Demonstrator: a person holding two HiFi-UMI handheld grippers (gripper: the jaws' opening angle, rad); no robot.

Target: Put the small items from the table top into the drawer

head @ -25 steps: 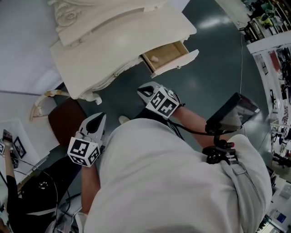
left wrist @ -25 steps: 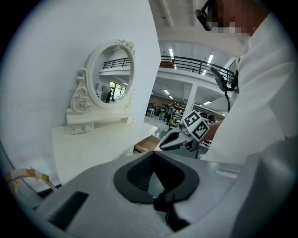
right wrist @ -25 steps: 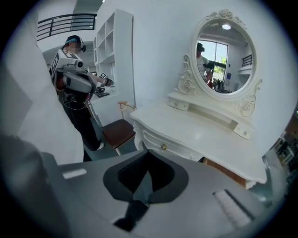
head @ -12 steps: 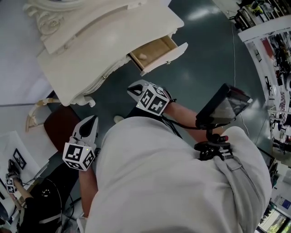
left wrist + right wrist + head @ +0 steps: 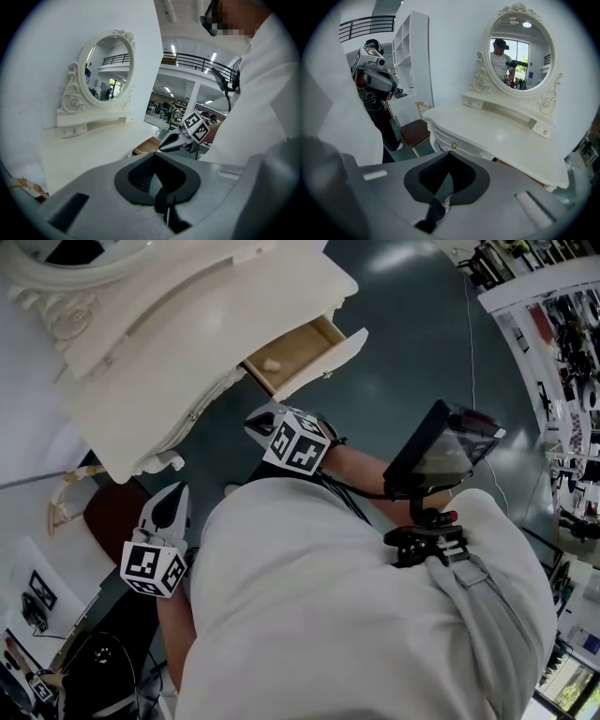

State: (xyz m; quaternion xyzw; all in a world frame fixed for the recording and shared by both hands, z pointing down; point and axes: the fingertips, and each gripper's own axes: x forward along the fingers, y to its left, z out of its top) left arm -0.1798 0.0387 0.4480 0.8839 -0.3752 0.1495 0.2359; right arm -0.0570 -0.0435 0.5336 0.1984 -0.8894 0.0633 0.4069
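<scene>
Head view shows the left tool and right tool closed and empty, the bench bare, so probably only closing the open drawer remains.

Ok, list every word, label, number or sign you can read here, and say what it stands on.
No readable text anywhere.
Black-and-white square markers on the cubes of the left gripper and right gripper: coded patterns, no letters.
Goods on the white shelves at right: too small and blurred to read.
Dark tilted screen: nothing legible.
</scene>
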